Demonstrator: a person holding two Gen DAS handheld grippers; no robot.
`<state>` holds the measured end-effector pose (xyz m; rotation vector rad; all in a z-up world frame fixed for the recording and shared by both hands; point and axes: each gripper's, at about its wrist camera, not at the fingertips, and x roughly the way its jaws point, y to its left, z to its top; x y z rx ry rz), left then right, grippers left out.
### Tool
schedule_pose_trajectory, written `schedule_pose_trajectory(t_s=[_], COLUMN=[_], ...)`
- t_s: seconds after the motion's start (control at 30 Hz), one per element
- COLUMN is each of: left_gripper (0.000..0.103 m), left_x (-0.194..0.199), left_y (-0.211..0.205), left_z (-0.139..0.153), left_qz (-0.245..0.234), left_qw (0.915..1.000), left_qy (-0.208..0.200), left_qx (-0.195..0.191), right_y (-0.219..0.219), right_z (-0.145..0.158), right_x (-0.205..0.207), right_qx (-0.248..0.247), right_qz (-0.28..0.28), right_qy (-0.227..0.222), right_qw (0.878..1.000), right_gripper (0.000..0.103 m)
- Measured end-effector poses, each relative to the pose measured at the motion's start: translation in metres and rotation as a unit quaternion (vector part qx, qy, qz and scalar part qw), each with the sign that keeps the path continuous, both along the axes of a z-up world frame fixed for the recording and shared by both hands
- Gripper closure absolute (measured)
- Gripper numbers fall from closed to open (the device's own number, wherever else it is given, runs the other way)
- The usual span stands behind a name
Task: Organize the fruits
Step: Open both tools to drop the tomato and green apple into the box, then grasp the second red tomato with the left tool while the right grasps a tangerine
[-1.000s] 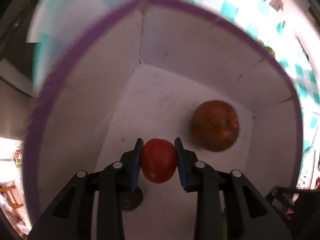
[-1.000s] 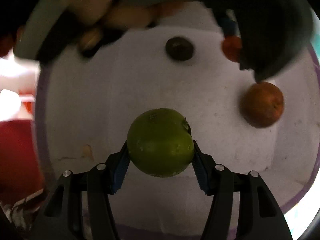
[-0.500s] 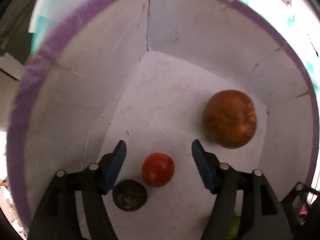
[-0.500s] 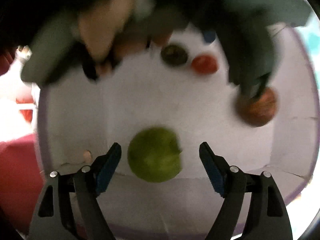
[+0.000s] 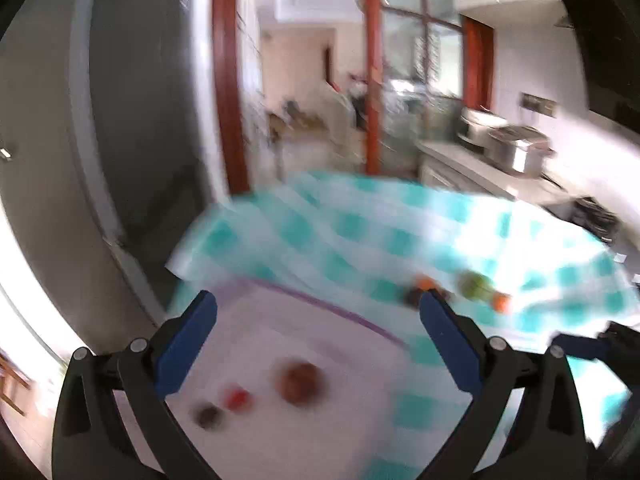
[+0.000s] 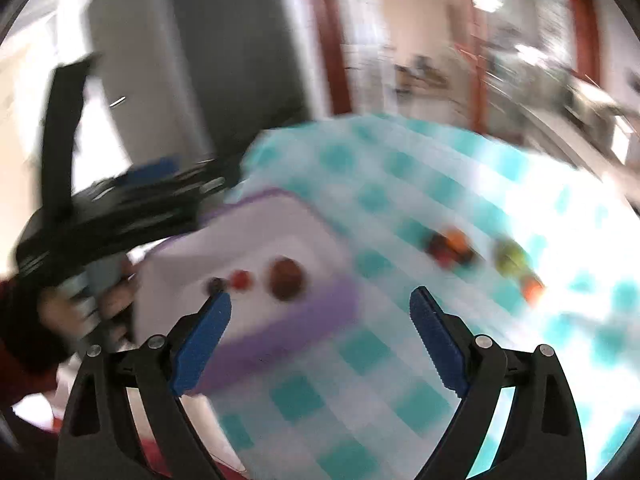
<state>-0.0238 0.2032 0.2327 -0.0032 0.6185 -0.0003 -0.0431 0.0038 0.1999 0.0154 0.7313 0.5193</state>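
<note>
A white box with a purple rim (image 5: 320,304) (image 6: 304,320) sits at the table's near left corner. Inside lie a brown-orange fruit (image 5: 299,378) (image 6: 285,278), a small red fruit (image 5: 237,397) (image 6: 241,279) and a dark round one (image 5: 208,414) (image 6: 216,284). My left gripper (image 5: 316,320) is open and empty above the box. My right gripper (image 6: 320,312) is open and empty above the box's near edge. More fruits lie on the cloth: a green one (image 5: 474,285) (image 6: 510,258), orange ones (image 5: 500,302) (image 6: 532,288) and a dark red cluster (image 6: 446,248). Both views are blurred.
The table has a teal-and-white checked cloth (image 5: 360,232) (image 6: 400,360). The left gripper and the hand holding it show at the left of the right wrist view (image 6: 100,216). A grey fridge (image 5: 120,120) stands behind; a kitchen counter (image 5: 500,168) is at the right.
Both grippers let go of their fruits in the box, the red one and the green one, then rose and pulled back. They now look out over the table.
</note>
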Motion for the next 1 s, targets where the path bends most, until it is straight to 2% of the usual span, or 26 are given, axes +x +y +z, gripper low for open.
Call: schedule_pose_trajectory(t_s=[0.03,0.07,0.13,0.17,0.23,0.3,0.43,0.53,0.7,0.87,0.93,1.0], left_gripper=[0.001,0.001,0.002,0.002,0.002,0.002,0.002,0.002,0.002,0.002,0.002,0.007], left_x=[0.000,-0.002,-0.004,-0.009,-0.027,-0.034,-0.026,-0.008,0.034,0.084,0.105,0.121], left_y=[-0.019,-0.034,-0.062,-0.080,-0.107,-0.126,-0.148,-0.163,-0.172,-0.163,-0.158,-0.157], left_z=[-0.014,-0.025,-0.051,-0.065,-0.078,-0.086,-0.104,-0.116,-0.135,-0.156,-0.172,-0.185], left_qz=[-0.015,-0.017,-0.015,-0.032,-0.063,-0.091,-0.115,-0.128,-0.129,-0.106,-0.097,-0.100], left_qw=[0.9983,0.9957,0.9886,0.9835,0.9780,0.9741,0.9656,0.9620,0.9605,0.9657,0.9640,0.9627], left_qy=[0.051,0.084,0.143,0.171,0.196,0.206,0.233,0.241,0.244,0.233,0.242,0.247], left_qx=[-0.025,-0.036,-0.045,-0.049,-0.036,-0.011,-0.013,0.010,0.031,0.041,0.051,0.048], right_y=[-0.019,-0.039,-0.072,-0.083,-0.103,-0.125,-0.153,-0.160,-0.160,-0.161,-0.161,-0.156], right_z=[-0.005,-0.016,-0.032,-0.036,-0.059,-0.073,-0.088,-0.099,-0.119,-0.132,-0.144,-0.153], right_x=[0.001,-0.005,-0.012,-0.013,-0.017,-0.026,-0.026,-0.016,0.019,0.066,0.092,0.113], right_qx=[0.001,0.000,-0.005,-0.006,-0.009,-0.014,-0.008,-0.013,-0.041,-0.060,-0.059,-0.060], right_qz=[-0.019,-0.047,-0.085,-0.096,-0.118,-0.140,-0.179,-0.184,-0.196,-0.217,-0.231,-0.237], right_qy=[0.009,0.020,0.039,0.048,0.063,0.069,0.090,0.101,0.136,0.153,0.164,0.172], right_qw=[1.000,0.999,0.996,0.994,0.991,0.988,0.980,0.978,0.970,0.962,0.957,0.954], right_gripper=[0.015,0.015,0.015,0.015,0.015,0.015,0.015,0.015,0.015,0.016,0.021,0.024])
